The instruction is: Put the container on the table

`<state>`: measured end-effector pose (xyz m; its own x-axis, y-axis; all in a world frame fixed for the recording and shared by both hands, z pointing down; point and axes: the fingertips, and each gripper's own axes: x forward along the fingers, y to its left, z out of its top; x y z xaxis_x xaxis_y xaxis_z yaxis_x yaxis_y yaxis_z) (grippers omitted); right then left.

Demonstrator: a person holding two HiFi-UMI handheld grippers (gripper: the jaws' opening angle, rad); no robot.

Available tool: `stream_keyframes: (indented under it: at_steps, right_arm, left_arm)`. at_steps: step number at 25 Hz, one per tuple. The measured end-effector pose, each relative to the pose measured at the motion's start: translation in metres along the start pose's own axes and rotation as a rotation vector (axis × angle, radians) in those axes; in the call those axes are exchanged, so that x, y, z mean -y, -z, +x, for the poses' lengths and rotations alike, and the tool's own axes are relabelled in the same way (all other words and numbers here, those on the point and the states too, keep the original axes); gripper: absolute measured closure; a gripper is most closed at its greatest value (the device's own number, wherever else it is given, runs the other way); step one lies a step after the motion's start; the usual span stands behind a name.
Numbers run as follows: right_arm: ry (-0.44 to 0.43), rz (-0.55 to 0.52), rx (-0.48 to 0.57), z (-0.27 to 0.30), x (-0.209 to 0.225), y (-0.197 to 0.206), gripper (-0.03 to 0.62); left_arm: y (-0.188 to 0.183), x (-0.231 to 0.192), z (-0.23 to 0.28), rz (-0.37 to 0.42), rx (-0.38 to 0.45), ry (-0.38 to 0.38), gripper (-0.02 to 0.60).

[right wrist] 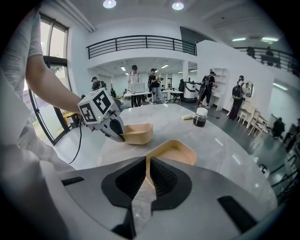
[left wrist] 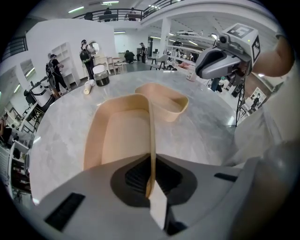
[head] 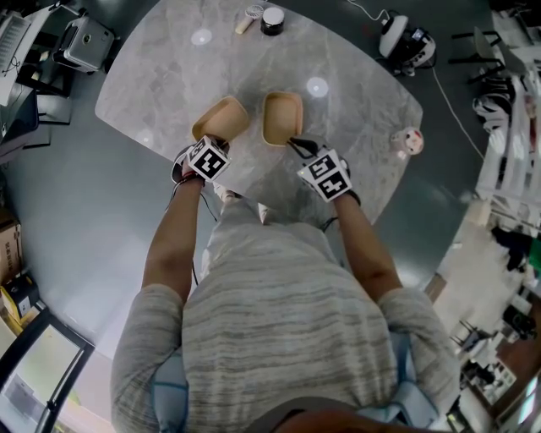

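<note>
Two shallow tan containers sit side by side near the front edge of the grey marble table (head: 338,118). My left gripper (head: 215,148) is shut on the near rim of the left container (head: 221,117); in the left gripper view that rim (left wrist: 151,140) runs straight into the closed jaws. My right gripper (head: 297,148) is shut on the near rim of the right container (head: 281,117), whose thin wall (right wrist: 147,171) shows pinched between the dark pads. In the right gripper view the left container (right wrist: 137,132) appears held by the other gripper.
At the table's far side stand a dark jar with a white lid (head: 272,19) and a small brush-like item (head: 249,15). A small pink-and-white object (head: 407,140) lies near the right edge. Office furniture and people surround the table.
</note>
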<state>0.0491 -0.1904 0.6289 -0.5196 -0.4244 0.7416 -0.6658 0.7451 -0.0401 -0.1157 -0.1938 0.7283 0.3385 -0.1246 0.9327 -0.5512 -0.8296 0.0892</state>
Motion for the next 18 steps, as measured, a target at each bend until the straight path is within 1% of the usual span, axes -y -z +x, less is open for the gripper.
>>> stream_keyframes:
  at_steps: [5, 8, 14, 18]
  right_arm:
    - [-0.004, -0.002, -0.003, -0.0014, -0.0026, 0.0022, 0.574]
    - [-0.009, -0.011, -0.016, -0.0003, -0.0029, 0.0055, 0.574]
    - [-0.018, -0.019, -0.029, 0.0003, -0.0038, 0.0052, 0.574]
    - [-0.021, -0.024, -0.030, 0.0020, -0.0042, 0.0053, 0.574]
  left_arm:
    - [-0.0021, -0.0010, 0.0054, 0.032, -0.028, -0.014, 0.577]
    - [-0.0035, -0.0015, 0.0087, 0.037, -0.036, -0.024, 0.577]
    - [-0.0068, -0.0034, 0.0068, 0.061, -0.029, -0.043, 0.575]
    - [-0.0077, -0.0050, 0.0064, 0.052, -0.024, -0.047, 0.569]
